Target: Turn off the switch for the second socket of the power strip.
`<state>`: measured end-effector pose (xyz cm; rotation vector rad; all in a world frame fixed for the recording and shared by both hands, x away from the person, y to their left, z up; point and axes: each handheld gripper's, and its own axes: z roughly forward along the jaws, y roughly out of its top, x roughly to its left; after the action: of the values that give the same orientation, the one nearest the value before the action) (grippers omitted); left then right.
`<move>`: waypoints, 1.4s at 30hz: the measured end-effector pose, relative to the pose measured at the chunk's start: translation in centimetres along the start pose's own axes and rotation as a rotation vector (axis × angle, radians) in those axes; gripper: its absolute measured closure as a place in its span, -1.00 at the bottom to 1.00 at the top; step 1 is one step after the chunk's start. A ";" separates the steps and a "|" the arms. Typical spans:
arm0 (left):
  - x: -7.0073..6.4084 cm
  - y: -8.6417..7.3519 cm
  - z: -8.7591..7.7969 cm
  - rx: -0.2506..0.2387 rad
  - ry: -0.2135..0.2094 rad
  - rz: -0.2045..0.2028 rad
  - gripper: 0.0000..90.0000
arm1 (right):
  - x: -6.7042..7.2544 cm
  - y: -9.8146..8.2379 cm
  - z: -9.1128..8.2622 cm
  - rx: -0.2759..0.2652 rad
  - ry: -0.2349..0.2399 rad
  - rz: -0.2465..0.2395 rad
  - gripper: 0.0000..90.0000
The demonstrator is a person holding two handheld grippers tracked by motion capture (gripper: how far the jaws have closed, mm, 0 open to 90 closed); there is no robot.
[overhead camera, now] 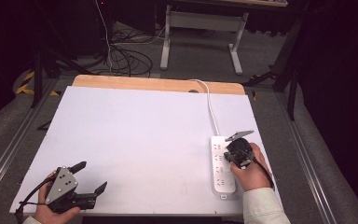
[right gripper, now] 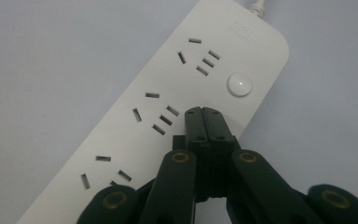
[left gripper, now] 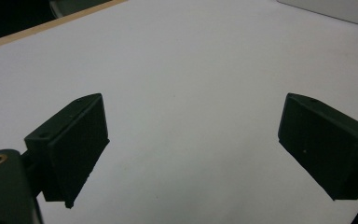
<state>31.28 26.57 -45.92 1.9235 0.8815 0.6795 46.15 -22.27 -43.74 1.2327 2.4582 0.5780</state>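
The right gripper [right gripper: 204, 112], jaws pressed together with nothing between them, hangs over the white power strip [right gripper: 168, 116], hiding part of its middle; whether the tips touch the plastic is unclear. The strip is smooth, round-cornered, slotted, with a round button [right gripper: 239, 84] beyond the tips. Its near end is cut off in the right gripper view. Well left of the strip, the left gripper [overhead camera: 89, 179] stands wide open over the matte white bench [overhead camera: 144, 135]. The strip's cord [overhead camera: 212, 109] runs to the bench's far wooden edge.
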 end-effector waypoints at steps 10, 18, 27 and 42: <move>0.0 0.0 0.0 -0.001 0.000 0.001 -0.80 | 0.1 0.0 0.0 0.003 -0.008 -0.003 1.00; 0.0 0.0 0.0 0.000 -0.001 0.003 -0.80 | 0.0 -0.1 0.0 -0.003 0.002 0.008 1.00; 0.0 0.0 0.0 0.000 -0.002 0.003 -0.80 | 0.2 -0.2 0.1 -0.012 -0.013 -0.004 1.00; 0.0 0.0 -0.1 -0.001 -0.002 -0.001 -0.80 | 0.3 -0.6 -2.1 -0.154 -0.024 0.017 0.90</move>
<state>31.22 26.61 -45.87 1.9224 0.8809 0.6771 44.65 -22.79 -42.26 1.1941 2.3371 0.7374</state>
